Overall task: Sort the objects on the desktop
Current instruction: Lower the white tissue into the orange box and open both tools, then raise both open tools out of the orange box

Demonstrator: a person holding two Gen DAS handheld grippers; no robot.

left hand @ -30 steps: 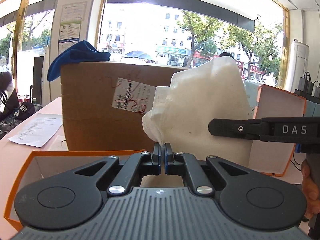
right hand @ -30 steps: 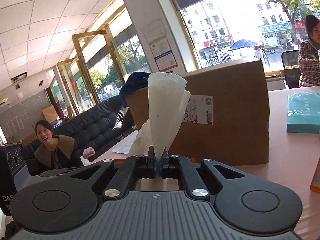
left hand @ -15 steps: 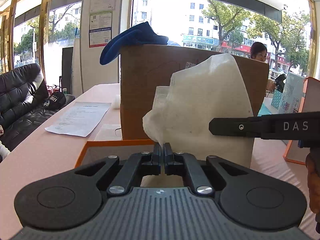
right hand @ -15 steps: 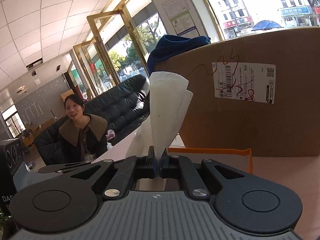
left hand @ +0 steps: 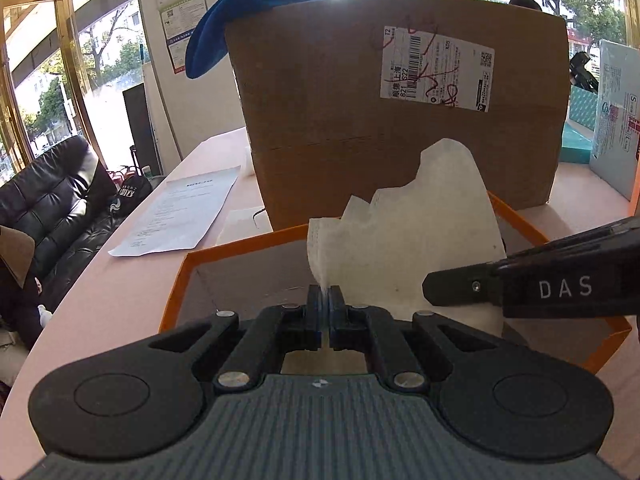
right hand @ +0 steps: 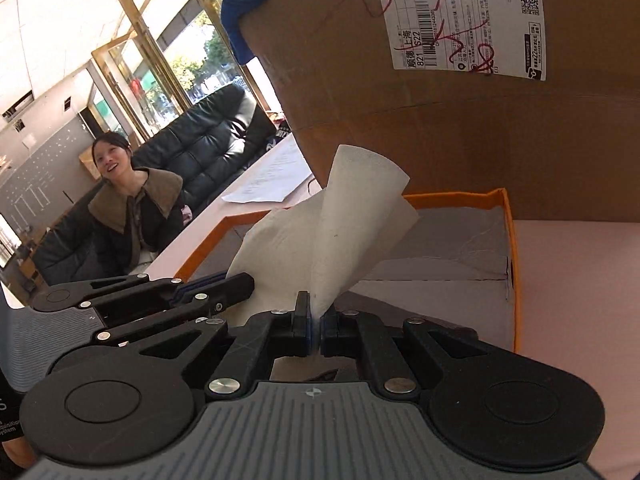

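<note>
Tissue [left hand: 416,240]: white, thin paper sheet with a ragged upper edge, creased and partly curled into a cone [right hand: 352,232].
Pose: held upright, pinched at two lower corners, stretched between them.
Place: above the open orange-rimmed box [left hand: 176,280], over its grey inside.
Box [right hand: 510,264]: shallow, open-topped, on the pink desk, just before the big cardboard carton.

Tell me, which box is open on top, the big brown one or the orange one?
The orange box is open; you can see its grey inside, under the white tissue. The brown cardboard box behind it shows only a side.
</note>
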